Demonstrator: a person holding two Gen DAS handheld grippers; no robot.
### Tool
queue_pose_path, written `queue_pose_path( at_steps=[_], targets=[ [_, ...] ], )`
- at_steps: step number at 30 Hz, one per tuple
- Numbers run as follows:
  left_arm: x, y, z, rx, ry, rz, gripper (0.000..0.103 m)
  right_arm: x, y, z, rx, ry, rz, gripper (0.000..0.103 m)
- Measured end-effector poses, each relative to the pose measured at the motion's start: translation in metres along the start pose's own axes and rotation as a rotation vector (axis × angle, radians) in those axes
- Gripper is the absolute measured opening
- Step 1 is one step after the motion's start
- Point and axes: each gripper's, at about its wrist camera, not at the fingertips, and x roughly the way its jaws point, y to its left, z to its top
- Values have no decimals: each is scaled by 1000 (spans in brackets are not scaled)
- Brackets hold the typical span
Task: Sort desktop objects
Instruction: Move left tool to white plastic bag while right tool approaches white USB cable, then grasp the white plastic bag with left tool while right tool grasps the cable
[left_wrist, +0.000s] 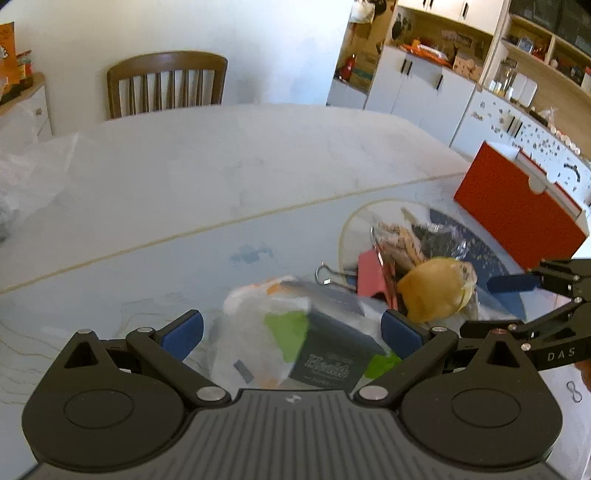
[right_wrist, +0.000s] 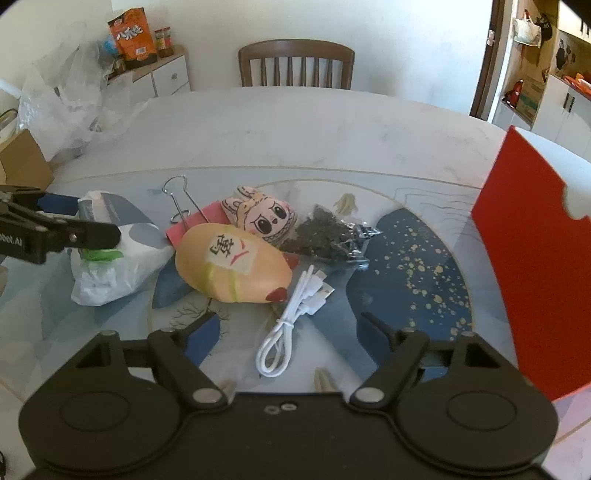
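Glossy marble-look table (right_wrist: 295, 125), crinkly plastic bag (right_wrist: 110, 273), metal clip handles (right_wrist: 181, 199), perhaps-rubbery smooth yellow toy (right_wrist: 229, 266)

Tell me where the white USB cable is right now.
In the right wrist view the coiled white USB cable lies on the table just ahead of the open right gripper, right of the yellow plush toy, below the dark tea packet.
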Motion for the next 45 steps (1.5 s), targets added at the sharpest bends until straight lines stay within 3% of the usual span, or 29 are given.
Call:
queue_pose_path(
  at_steps=[18, 23, 30, 34, 45],
  targets=[
    [2, -8, -11, -69, -3, 11, 99, 8, 3, 0, -17, -23, 4, 50],
    [-2, -10, -14, -102, -3, 15, 88, 6, -1, -2, -12, -33, -1, 39],
    [-10, -17, -19, -166, 12, 1, 72, 0, -11, -6, 12, -27, -6, 13],
    [-15, -23, -23, -204, 20, -1, 60, -6, -16, -12, 21, -23, -6, 12],
    [-37, -40, -31, -309, 8, -51, 53, -35, -25, -28, 56, -35, 15, 12]
  ],
)
